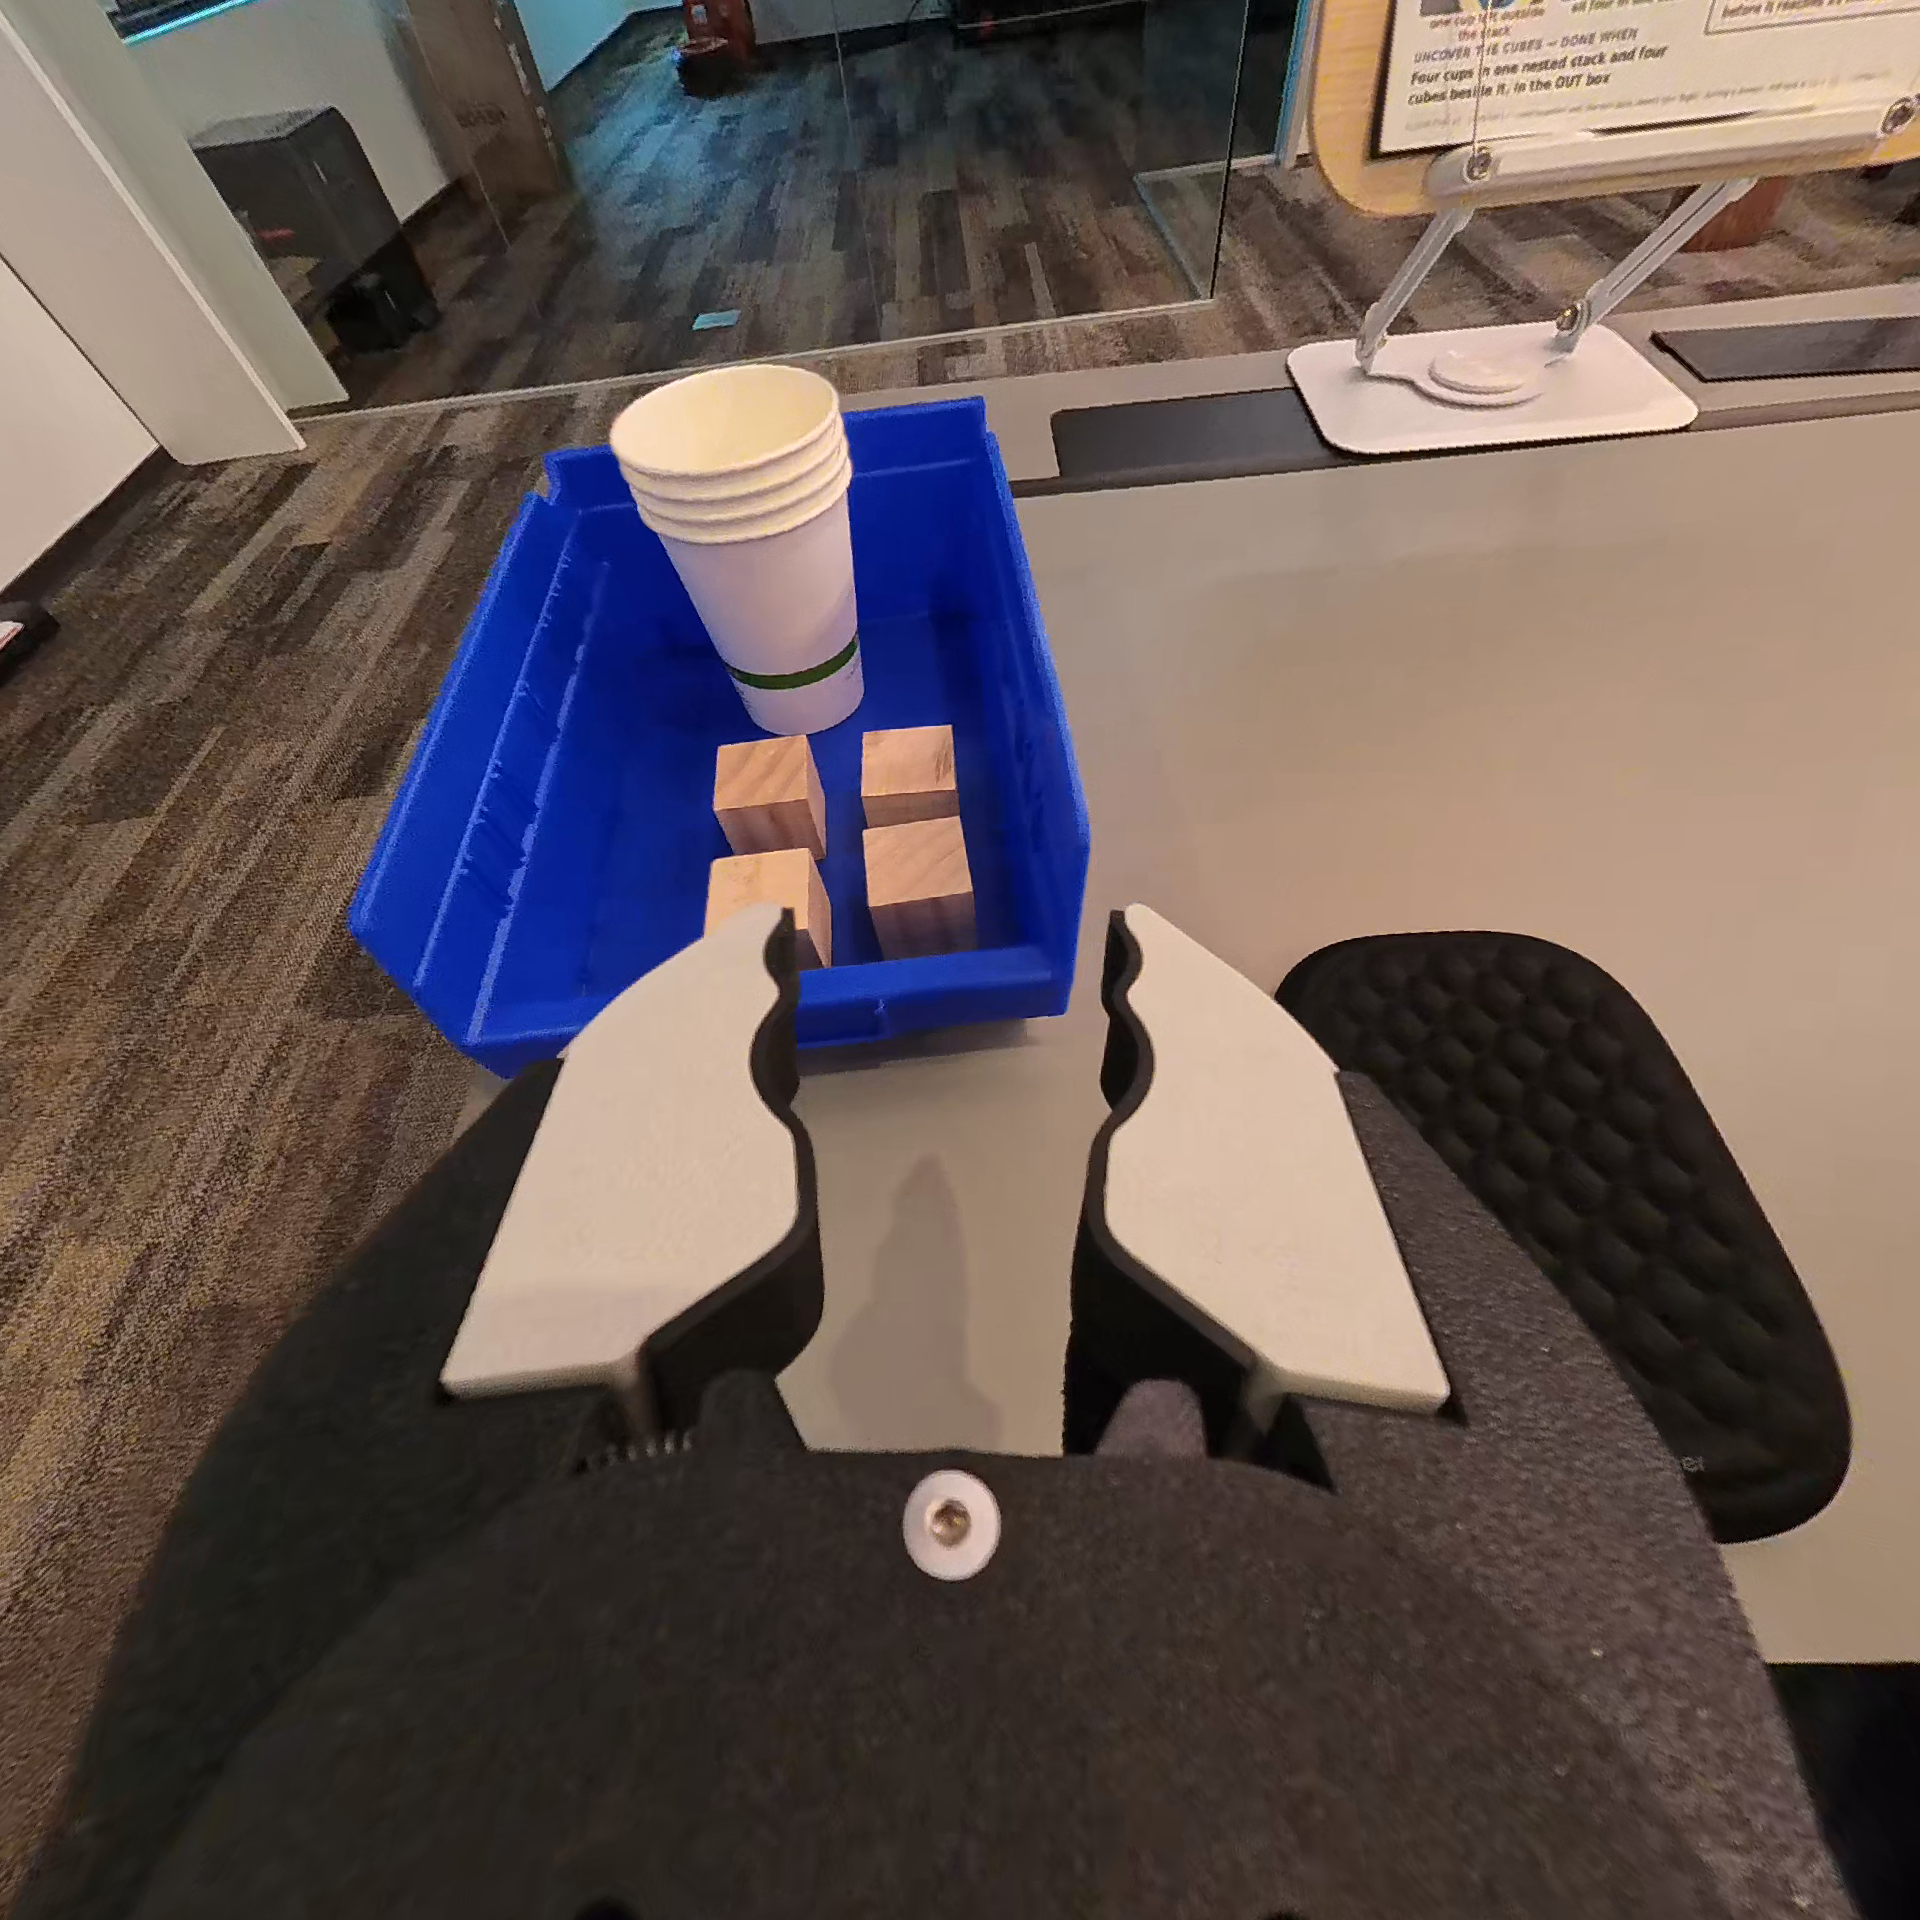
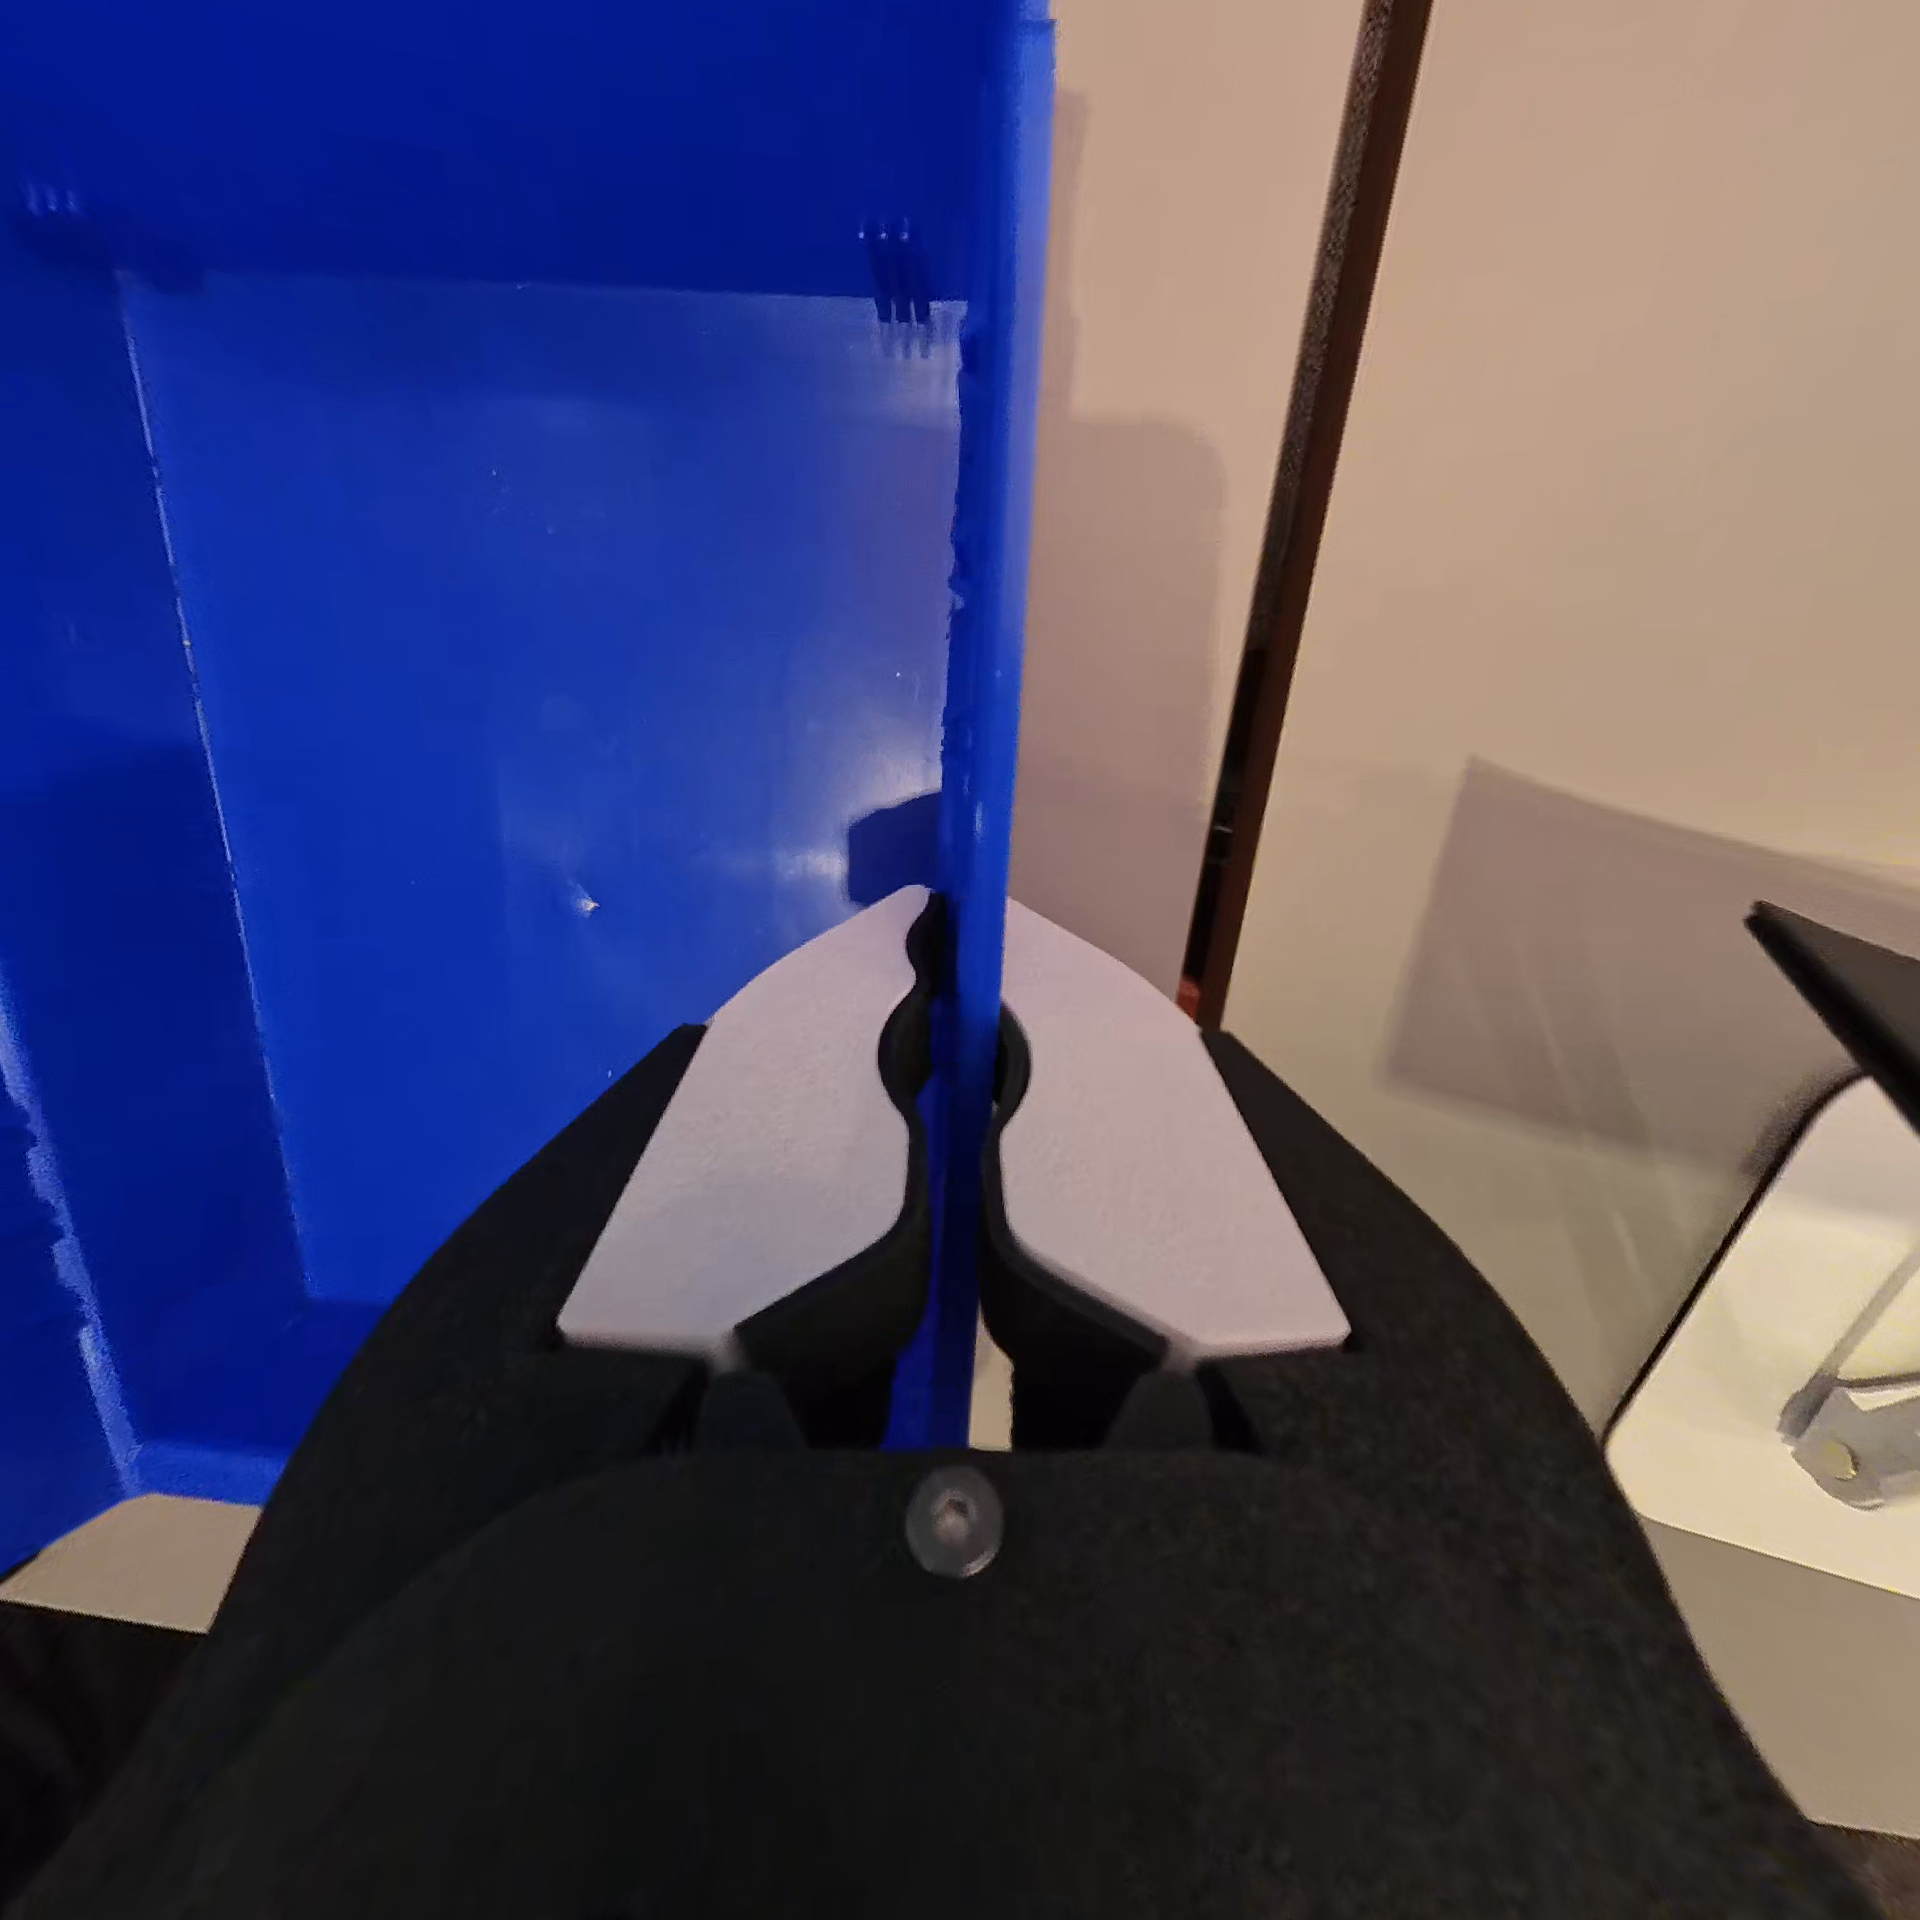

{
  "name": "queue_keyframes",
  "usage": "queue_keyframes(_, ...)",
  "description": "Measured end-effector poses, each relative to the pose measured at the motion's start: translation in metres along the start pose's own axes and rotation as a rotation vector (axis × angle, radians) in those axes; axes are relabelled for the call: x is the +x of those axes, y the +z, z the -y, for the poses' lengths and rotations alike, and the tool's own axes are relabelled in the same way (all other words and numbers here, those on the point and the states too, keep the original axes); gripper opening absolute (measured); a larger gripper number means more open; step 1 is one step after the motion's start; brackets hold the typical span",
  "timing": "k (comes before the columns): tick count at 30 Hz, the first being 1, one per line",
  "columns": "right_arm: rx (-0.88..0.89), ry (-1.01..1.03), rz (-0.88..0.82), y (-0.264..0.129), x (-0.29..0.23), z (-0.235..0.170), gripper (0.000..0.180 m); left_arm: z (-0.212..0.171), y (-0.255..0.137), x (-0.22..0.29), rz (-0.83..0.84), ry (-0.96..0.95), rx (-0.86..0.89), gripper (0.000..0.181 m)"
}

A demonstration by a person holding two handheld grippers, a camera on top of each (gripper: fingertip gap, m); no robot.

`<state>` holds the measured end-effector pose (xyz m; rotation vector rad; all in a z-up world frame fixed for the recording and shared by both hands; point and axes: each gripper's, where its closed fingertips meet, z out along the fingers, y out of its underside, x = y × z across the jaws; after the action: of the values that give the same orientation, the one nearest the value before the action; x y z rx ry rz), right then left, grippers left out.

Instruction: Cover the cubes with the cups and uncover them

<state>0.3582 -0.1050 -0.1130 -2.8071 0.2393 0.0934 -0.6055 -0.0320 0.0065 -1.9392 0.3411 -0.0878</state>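
A printed sheet with several lines of dark and coloured lettering is fixed to a wooden board on a white stand, far right on the table. A faint printed mark sits on a cardboard box on the floor, far beyond the blue bin. A small pale mark shows on the near edge of the black wrist rest, too faint to read. The stack of paper cups carries a green band; any lettering there is too small to tell. The right wrist view shows no writing.
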Motion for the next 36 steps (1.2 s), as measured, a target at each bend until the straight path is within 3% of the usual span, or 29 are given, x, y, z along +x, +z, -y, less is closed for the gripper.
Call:
queue_keyframes(12, 0.036, 0.016, -0.006, -0.001, 0.009, -0.001, 0.003, 0.003, 0.002, 0.006, 0.0, 0.0, -0.009, 0.057)
queue_keyframes(15, 0.1, -0.018, -0.06, -0.008, 0.01, 0.006, 0.033, 0.0, 0.001, 0.006, -0.01, -0.027, -0.022, 0.064)
queue_keyframes(19, 0.234, -0.059, -0.181, -0.041, 0.012, 0.022, 0.035, 0.008, -0.005, 0.001, -0.006, -0.052, 0.014, 0.066)
queue_keyframes(23, 0.517, -0.124, -0.367, -0.107, -0.001, 0.057, 0.037, 0.024, -0.006, -0.005, -0.036, -0.069, 0.073, 0.064)
queue_keyframes(26, 0.787, -0.205, -0.4, -0.16, -0.046, 0.087, 0.048, 0.035, 0.009, -0.016, -0.05, -0.04, 0.057, 0.062)
queue_keyframes(28, 0.93, -0.253, -0.276, -0.181, -0.096, 0.101, 0.053, 0.042, 0.026, -0.022, -0.07, 0.008, 0.033, 0.059)
queue_keyframes(32, 1.06, -0.37, 0.052, -0.188, -0.206, 0.11, 0.055, 0.049, 0.066, -0.037, -0.073, 0.213, -0.06, 0.053)
queue_keyframes(36, 1.133, -0.464, 0.25, -0.177, -0.292, 0.109, 0.05, 0.045, 0.095, -0.045, -0.089, 0.387, -0.166, 0.051)
